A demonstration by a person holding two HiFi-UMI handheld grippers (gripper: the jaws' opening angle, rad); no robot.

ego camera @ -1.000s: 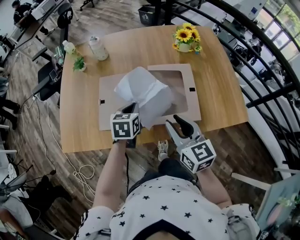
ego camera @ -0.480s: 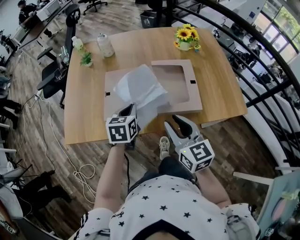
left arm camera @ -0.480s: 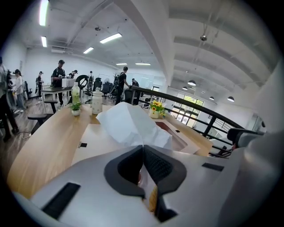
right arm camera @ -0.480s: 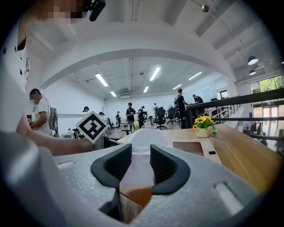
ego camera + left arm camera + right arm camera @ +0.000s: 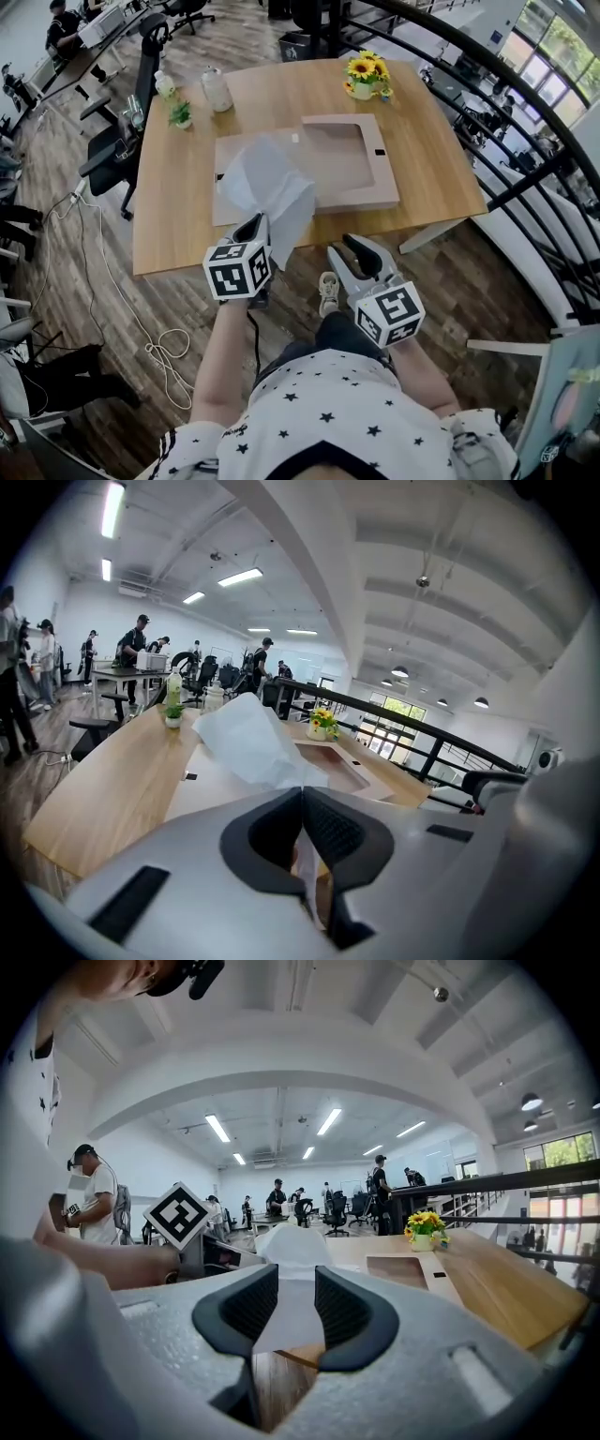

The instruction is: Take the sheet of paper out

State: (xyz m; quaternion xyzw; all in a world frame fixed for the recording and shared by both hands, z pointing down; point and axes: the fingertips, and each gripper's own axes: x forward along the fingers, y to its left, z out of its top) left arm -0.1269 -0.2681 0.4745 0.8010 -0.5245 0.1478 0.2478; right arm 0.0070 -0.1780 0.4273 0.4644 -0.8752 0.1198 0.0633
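Note:
A crumpled white sheet of paper (image 5: 267, 183) hangs in the air over the near left part of the wooden table (image 5: 178, 234). My left gripper (image 5: 253, 225) is shut on its lower corner. In the left gripper view the sheet (image 5: 248, 738) rises from the pinched jaws of the left gripper (image 5: 302, 799). Behind it lies an open brown cardboard box (image 5: 386, 173) with its flat lid (image 5: 225, 211) folded out to the left. My right gripper (image 5: 349, 251) is open and holds nothing, off the table's front edge. Between the jaws of my right gripper (image 5: 295, 1312) the sheet (image 5: 291, 1241) shows farther off.
A pot of sunflowers (image 5: 364, 77), a small plant (image 5: 180, 114) and two bottles (image 5: 217, 89) stand along the table's far side. Office chairs (image 5: 141, 84) stand at the left and a black railing (image 5: 525, 178) runs at the right. Cables (image 5: 164, 352) lie on the floor.
Both grippers have drawn back from the table toward the person. The sheet has come with the left gripper, off the box and toward the table's front edge.

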